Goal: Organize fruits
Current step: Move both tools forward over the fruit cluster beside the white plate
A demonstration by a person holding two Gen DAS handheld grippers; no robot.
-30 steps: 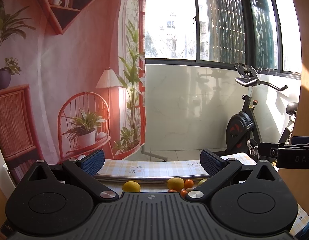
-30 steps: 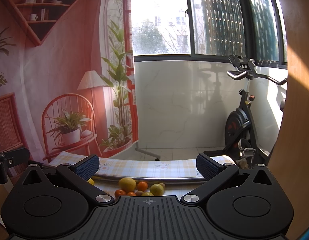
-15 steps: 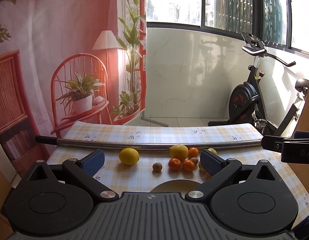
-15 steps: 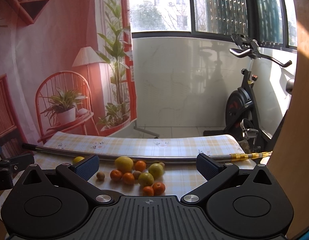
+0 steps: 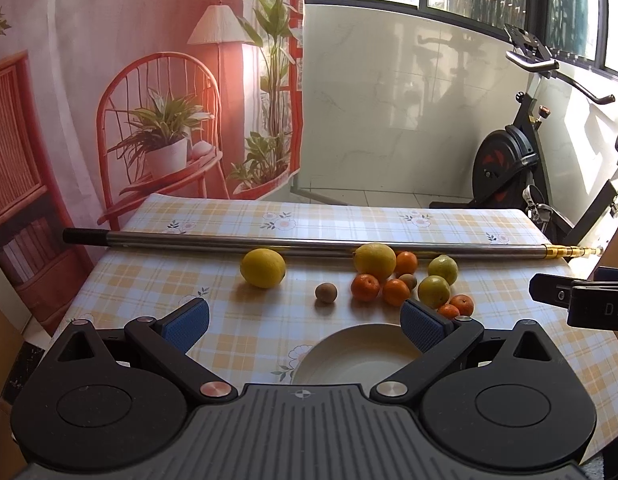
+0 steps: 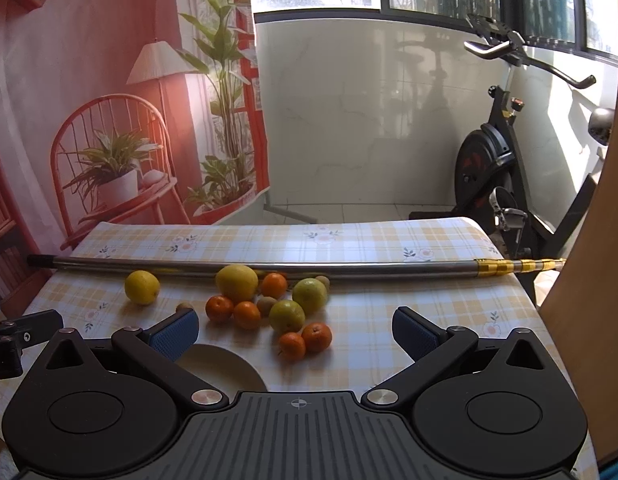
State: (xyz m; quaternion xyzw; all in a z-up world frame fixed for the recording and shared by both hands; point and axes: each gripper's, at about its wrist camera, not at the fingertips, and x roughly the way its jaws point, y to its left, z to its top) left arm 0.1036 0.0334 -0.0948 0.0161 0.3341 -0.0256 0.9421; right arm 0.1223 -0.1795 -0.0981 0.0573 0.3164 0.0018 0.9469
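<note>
A cluster of fruit lies on the checked tablecloth: a large yellow citrus (image 5: 375,260) (image 6: 236,282), several small oranges (image 5: 365,287) (image 6: 316,337), green-yellow fruits (image 5: 433,291) (image 6: 287,315) and brown kiwis (image 5: 325,293) (image 6: 266,305). A lemon (image 5: 263,268) (image 6: 141,287) lies apart to the left. A cream plate (image 5: 349,356) (image 6: 225,370) sits near the front. My left gripper (image 5: 305,326) is open and empty above the plate. My right gripper (image 6: 295,334) is open and empty above the nearest oranges.
A long metal pole (image 5: 309,245) (image 6: 269,267) lies across the table behind the fruit. An exercise bike (image 5: 521,168) stands beyond the table's right end. A printed backdrop (image 5: 109,100) hangs at the left. A wooden panel (image 6: 589,300) borders the right.
Both grippers have tilted downward and risen, so the table, fruit and plate have come into full view. Both stay open and empty.
</note>
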